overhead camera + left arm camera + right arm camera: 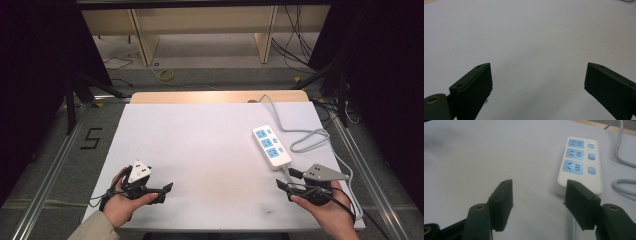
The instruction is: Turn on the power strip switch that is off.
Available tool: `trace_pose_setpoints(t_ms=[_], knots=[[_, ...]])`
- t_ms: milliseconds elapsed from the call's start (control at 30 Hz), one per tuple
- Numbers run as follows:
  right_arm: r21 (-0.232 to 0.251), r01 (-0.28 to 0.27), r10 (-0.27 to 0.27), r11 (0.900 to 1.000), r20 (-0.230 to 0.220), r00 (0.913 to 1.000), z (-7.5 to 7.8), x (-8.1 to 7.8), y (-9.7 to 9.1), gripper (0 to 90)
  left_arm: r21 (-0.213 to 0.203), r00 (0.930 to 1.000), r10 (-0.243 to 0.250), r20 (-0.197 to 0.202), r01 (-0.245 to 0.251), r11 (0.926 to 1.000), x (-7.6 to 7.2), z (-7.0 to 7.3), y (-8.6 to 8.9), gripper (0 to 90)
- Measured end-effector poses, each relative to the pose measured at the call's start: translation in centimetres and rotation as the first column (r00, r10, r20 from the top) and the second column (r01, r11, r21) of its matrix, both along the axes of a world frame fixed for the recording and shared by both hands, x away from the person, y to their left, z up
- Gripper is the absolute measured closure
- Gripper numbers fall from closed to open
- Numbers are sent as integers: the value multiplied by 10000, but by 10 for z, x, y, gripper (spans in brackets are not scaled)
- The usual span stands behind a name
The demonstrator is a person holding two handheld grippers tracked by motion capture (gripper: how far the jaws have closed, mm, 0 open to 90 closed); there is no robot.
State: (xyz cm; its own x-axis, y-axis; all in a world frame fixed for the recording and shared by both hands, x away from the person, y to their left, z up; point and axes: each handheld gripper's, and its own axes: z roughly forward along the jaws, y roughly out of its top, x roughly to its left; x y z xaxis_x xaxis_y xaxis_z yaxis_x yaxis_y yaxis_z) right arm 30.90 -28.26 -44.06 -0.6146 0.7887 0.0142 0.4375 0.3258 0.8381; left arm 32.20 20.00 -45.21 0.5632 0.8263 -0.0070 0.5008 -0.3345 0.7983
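Your right gripper (pixel 537 202) has its jaws spread wide with nothing between them. The white power strip (pixel 580 166) lies flat just ahead, slightly to one side. Line up over its near end before pinching. Your left gripper (pixel 537 85) is spread too, over bare desk (pixel 200 150).

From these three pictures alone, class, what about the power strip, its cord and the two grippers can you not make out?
- Power strip: its near end is hidden behind the right gripper in the right gripper view.
- Cord: in the high view it drops past the table's far edge, so its far end is not seen.
- Switches: too small in the high view to tell on from off.
- Left gripper: cut off by the bottom edge in its own view.
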Motion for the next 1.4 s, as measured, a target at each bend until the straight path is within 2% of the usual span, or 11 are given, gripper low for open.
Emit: trace_pose_setpoints(t_ms=[167,367,400,433,1400], knots=[[-257,31,-31,9997,2,10000,2,-1,1,540,21,10000,44,-21,-44,10000,0,0,1,77],[-511,384,-378,9980,122,9992,7,-1,-1,847,38,10000,29,-53,-29,10000,1,-1,0,81],[-511,384,-378,9980,122,9992,7,-1,-1,847,38,10000,29,-53,-29,10000,1,-1,0,81],[-671,433,-421,9968,188,9989,9,-1,-2,900,26,9999,-11,-105,12,10000,1,-1,0,81],[-676,1213,-1230,9903,-214,9922,24,33,7,900,-39,9998,-16,-222,16,10000,1,-2,-3,90]])
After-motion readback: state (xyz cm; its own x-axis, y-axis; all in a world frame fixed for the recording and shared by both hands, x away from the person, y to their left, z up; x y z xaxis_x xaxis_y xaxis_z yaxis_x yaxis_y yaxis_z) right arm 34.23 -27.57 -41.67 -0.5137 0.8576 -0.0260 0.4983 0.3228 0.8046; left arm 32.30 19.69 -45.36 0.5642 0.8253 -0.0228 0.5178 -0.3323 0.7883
